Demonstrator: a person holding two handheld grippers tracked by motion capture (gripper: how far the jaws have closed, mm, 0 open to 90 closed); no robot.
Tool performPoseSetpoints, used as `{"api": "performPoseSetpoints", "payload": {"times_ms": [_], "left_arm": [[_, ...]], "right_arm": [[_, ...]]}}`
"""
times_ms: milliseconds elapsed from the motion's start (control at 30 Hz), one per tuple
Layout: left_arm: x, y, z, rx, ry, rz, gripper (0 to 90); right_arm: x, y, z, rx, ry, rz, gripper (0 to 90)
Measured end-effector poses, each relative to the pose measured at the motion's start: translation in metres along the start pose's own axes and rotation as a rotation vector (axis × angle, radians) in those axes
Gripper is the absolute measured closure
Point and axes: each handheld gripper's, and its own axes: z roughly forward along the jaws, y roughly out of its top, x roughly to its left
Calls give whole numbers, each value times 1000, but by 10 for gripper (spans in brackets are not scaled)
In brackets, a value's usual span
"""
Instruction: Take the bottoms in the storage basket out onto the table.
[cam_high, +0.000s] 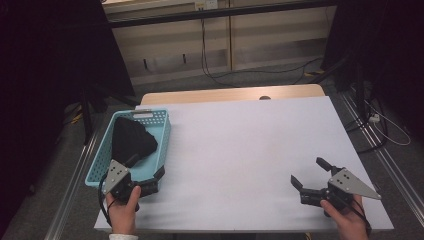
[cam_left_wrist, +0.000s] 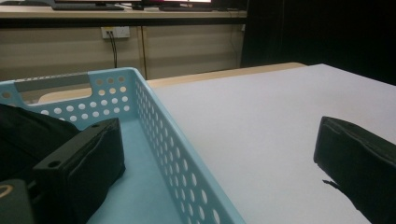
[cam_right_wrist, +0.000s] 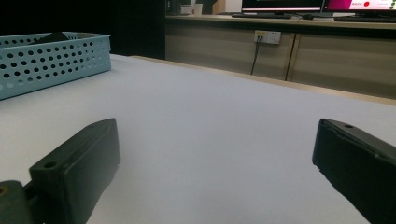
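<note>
Light blue perforated plastic basket (cam_high: 159, 131) sits at the left edge of the white tabletop (cam_high: 250, 145), long side running away from the person. Inside it: black crumpled fabric item (cam_high: 131, 137), bunched toward the far and middle part of the basket; could be a garment or a bag, too dark to tell.

Left tool (cam_high: 148, 172) held in the person's left hand (cam_high: 122, 210) at the basket's near right corner, jaws spread wide apart, nothing between them but the basket wall. In the left gripper view one jaw sits inside the basket over its blue floor, just beside the black fabric (cam_left_wrist: 23, 135), the other jaw outside over the white tabletop; the basket's right wall (cam_left_wrist: 182, 163) runs between them. Whether the inner jaw touches the fabric is unclear.

Right tool (cam_high: 309, 172) held in the right hand (cam_high: 350, 220) near the tabletop's near right corner, well apart from the basket. Jaws wide apart, empty, pointing left and away across the bare white surface. Right gripper view: basket (cam_right_wrist: 51, 58) far off at upper left, dark fabric just peeking above its rim.
</note>
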Motion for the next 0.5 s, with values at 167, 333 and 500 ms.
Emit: {"api": "performPoseSetpoints", "payload": {"times_ms": [167, 333, 500], "left_arm": [[0, 1, 0, -4, -1, -2, 15], [-1, 2, 1, -7, -4, -5, 15], [-2, 4, 2, -8, -8, -7, 15]], "right_arm": [[1, 1, -1, -4, 3, -3, 0], [0, 0, -1, -6, 12, 0, 0], [-1, 1, -2, -11, 11, 2, 0]]}}
